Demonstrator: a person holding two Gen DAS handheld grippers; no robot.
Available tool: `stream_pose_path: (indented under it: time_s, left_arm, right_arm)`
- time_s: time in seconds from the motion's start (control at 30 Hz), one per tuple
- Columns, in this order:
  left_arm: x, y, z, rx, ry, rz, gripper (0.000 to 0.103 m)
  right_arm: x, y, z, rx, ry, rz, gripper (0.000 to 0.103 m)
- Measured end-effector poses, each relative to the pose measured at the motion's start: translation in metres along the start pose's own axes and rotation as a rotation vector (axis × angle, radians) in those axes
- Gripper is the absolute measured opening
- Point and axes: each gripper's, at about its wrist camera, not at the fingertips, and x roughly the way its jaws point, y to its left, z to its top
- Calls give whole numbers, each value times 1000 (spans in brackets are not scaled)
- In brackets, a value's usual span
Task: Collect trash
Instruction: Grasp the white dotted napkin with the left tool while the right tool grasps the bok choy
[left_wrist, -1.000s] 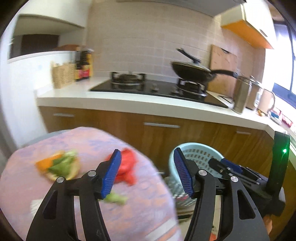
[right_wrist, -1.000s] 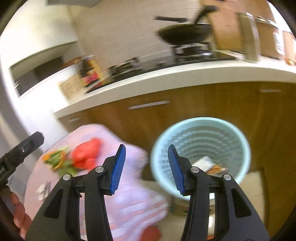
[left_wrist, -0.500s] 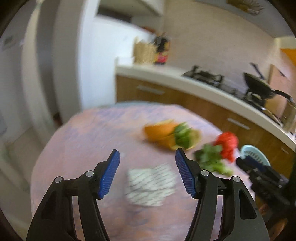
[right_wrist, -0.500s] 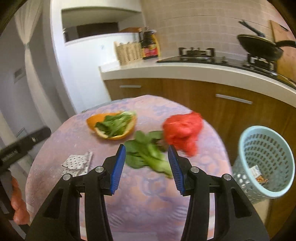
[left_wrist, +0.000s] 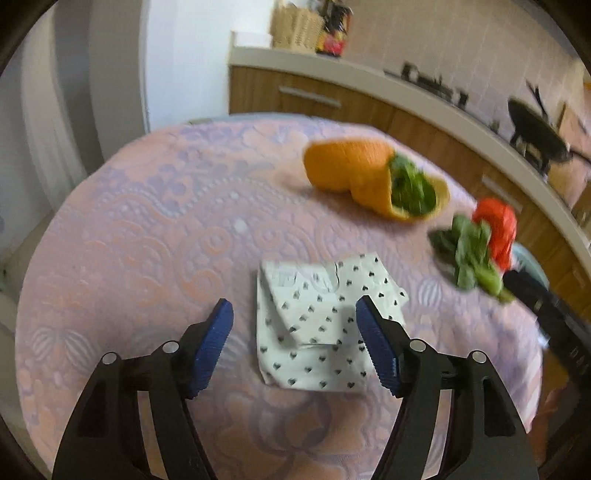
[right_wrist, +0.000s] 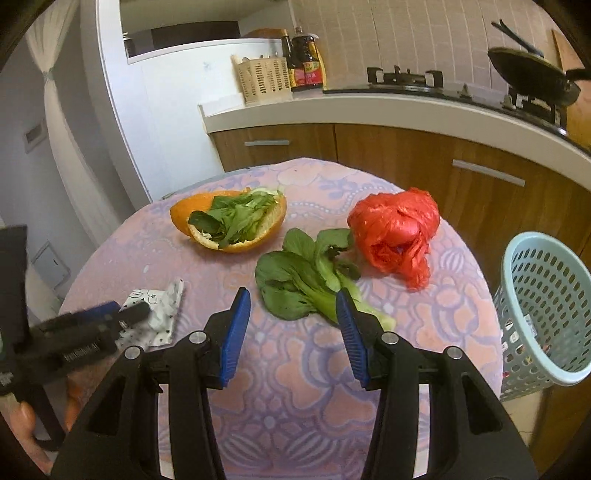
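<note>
Right wrist alone shows the basket (right_wrist: 546, 306) beside the table (right_wrist: 295, 387).

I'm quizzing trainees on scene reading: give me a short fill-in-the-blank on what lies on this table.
1. The crumpled plastic bag is ____ in colour.
2. The white wrapper is printed with small black ____.
3. Leafy greens fill the hollow ____ peel.
4. The pale blue basket stands beside the ____.

Missing words: red; hearts; orange; table

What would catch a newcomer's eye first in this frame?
The crumpled red plastic bag at the table's right edge, beside loose bok choy leaves. Behind them lies an orange peel filled with greens. The left tool, jaws opening, hovers over a heart-printed wrapper.
</note>
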Motion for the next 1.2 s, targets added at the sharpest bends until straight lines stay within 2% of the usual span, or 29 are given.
stream_pose_path:
  time_s: [0.13,0.17,0.23,0.27,0.33,0.4,0.53,0.6,0.7,0.8,0.97,1.03,1.13,1.2]
  left_arm:
    - [0,-16,-5,84,-2,13,67]
    - [0,-19,-6,96,-5,12,60]
    - [-2,-20,-7,101,-21,28,52]
    - [-2,-19,-7,95,-24,25,37]
    - [-4,-16,-7,76,-25,3,32]
    - [-8,-14,-7,65,-47,-22,17]
    - [-17,-20,-10,80,-112,9,12]
    - [-32,-21,-14,82,-194,-7,7]
    - [-47,-18,-20,68,-264,-32,6]
    - [-51,-12,-22,35,-281,-39,6]
    - [-52,-11,-19,26,-297,-48,6]
    - [-54,-11,-19,30,-301,-50,6]
    - [-52,-10,-19,35,-296,-57,6]
    - [-52,-9,-19,32,-297,-62,6]
  right_arm:
    - [-1,6,-1,-27,-8,-7,47]
    - [-2,7,-1,-29,-14,-5,48]
    - [-4,6,-1,-27,-22,-2,50]
    - [-4,5,-1,-24,-24,-3,51]
    - [-4,4,-1,-20,-24,-4,51]
    - [-5,3,-1,-13,-28,-6,51]
    - [-11,-6,0,30,-50,-25,51]
    - [-9,-12,2,48,-34,-12,51]
    - [-5,-17,4,52,-9,-12,51]
    - [-9,-20,-1,14,2,-17,51]
    - [-3,-23,-11,-75,75,-23,51]
    - [1,-25,-7,-88,83,-39,51]
    - [19,-29,5,-93,138,-10,51]
    - [35,-25,13,-135,176,-31,51]
